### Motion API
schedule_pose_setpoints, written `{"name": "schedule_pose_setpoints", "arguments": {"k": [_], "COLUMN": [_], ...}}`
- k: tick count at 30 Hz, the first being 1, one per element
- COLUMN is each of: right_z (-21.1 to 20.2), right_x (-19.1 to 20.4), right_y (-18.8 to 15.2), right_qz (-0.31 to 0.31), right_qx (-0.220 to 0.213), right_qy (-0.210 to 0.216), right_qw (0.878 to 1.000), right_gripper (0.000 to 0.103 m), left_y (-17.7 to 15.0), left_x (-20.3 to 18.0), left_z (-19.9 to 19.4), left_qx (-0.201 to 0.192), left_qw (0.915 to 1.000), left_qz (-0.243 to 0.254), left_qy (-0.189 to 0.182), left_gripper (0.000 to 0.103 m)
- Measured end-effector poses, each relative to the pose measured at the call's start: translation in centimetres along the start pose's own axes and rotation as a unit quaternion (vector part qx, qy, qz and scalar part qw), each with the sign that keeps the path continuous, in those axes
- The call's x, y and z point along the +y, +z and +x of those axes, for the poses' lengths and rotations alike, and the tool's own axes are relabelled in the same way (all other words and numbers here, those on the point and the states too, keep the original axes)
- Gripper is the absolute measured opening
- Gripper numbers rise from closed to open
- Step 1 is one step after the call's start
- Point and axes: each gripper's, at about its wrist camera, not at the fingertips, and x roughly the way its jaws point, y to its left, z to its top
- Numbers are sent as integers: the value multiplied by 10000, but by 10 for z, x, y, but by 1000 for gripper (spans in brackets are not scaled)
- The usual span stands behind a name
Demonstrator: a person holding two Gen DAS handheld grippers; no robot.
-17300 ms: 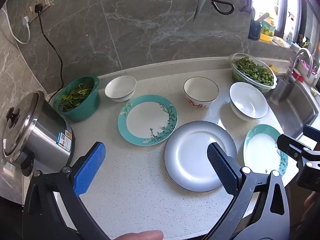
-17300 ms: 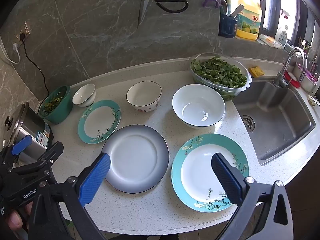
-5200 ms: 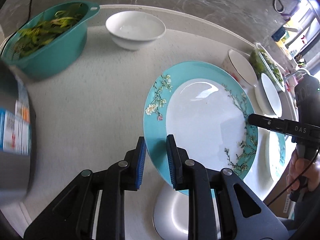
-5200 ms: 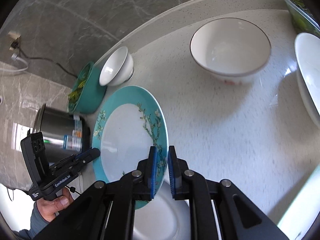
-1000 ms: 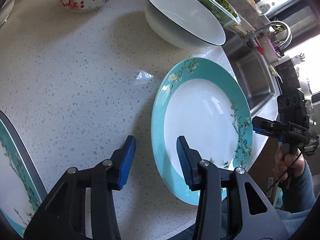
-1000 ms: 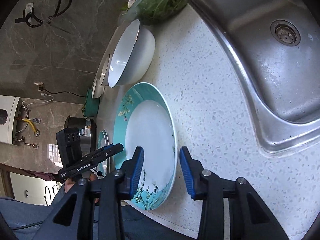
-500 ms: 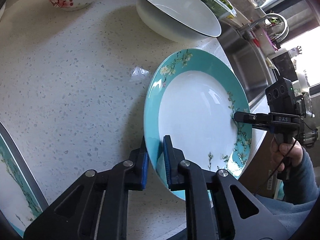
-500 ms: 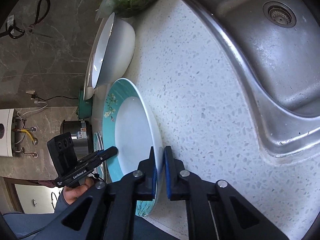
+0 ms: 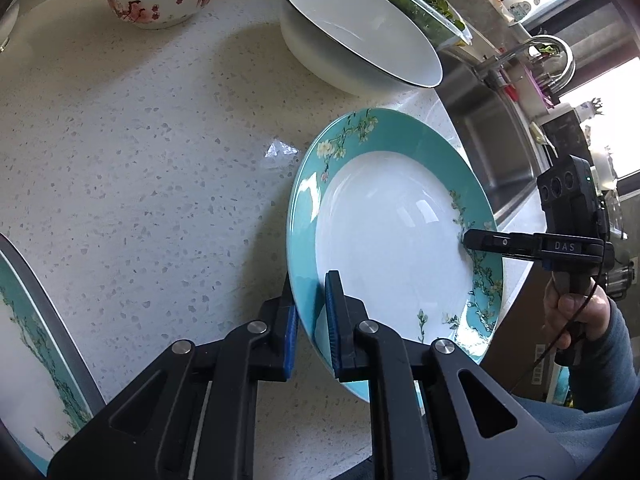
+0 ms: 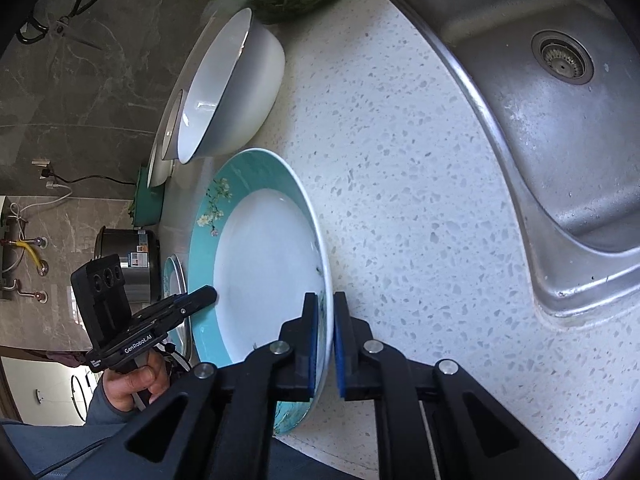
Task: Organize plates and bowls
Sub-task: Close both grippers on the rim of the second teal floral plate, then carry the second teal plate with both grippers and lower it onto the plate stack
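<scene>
Plate [image 9: 384,236], round glossy teal rim w/ blossom print and white center, sits tilted over the speckled stone counter [image 9: 140,140] near its front edge, beside the steel sink [image 10: 560,128]. Left gripper [image 9: 311,320] & right gripper [image 10: 325,344] each pinch opposite rim edges, jaws clamped tight. White bowl [image 9: 360,36] sits just behind; open counter to plate's left.
</scene>
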Motion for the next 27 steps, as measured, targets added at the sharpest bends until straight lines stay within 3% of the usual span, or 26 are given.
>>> {"name": "schedule_pose_setpoints", "arguments": {"k": [8, 16, 27], "right_z": [1, 17, 92], "right_x": [27, 74, 171], "right_y": [-6, -6, -8], "right_qz": [-146, -510, -1302], "right_qx": [-32, 67, 633], "right_qy": [35, 125, 341], "right_qw": [9999, 9986, 9889], "right_gripper": [11, 12, 13], "left_y": [-3, -17, -63], "left_x": [3, 32, 126], "left_z": [-29, -74, -149], "left_qx": [-204, -540, -1019], "left_qw": [9997, 9980, 9872], "left_qz": [63, -135, -1033], "left_qy": [113, 307, 667], "left_gripper": [11, 11, 12]}}
